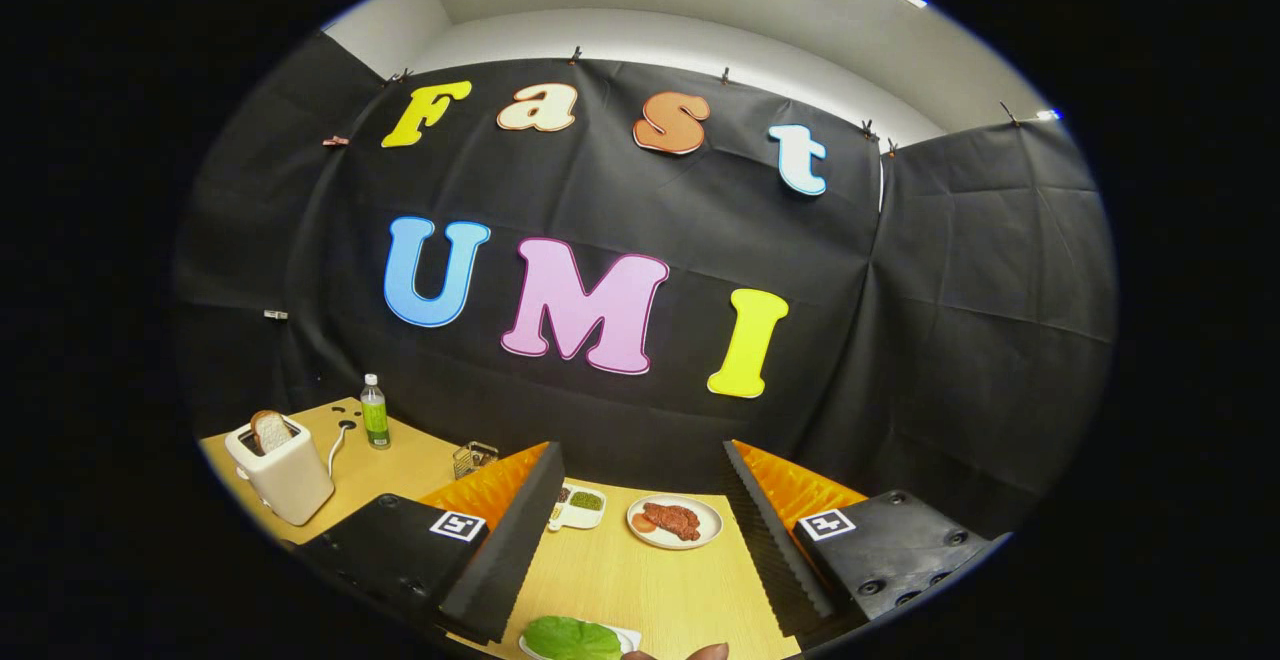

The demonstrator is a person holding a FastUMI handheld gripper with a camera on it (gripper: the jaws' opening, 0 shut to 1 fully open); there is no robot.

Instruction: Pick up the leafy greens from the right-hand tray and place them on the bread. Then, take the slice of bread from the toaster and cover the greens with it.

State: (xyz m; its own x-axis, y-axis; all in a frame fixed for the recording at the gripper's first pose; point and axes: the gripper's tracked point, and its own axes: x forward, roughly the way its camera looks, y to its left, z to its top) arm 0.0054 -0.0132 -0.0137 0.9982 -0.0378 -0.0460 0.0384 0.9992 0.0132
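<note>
- Gripper (640, 530): fingers spread wide, holding nothing, above a wooden table (650, 580).
- Leafy greens (572, 638): on a white tray (628, 635), low between the fingers, nearest the camera.
- Plate (674, 521): white, round, carrying a reddish meat piece; beyond the fingers.
- Divided dish (578, 506): beside the plate, one compartment holding something green.
- Toaster (280, 478): white, far left, a bread slice (270, 430) upright in its slot.
- Green bottle (375, 412): behind the toaster.

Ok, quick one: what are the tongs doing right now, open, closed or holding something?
Tongs: open, fingers spread wide above the table, holding nothing; leafy greens lie below, between them.
</note>
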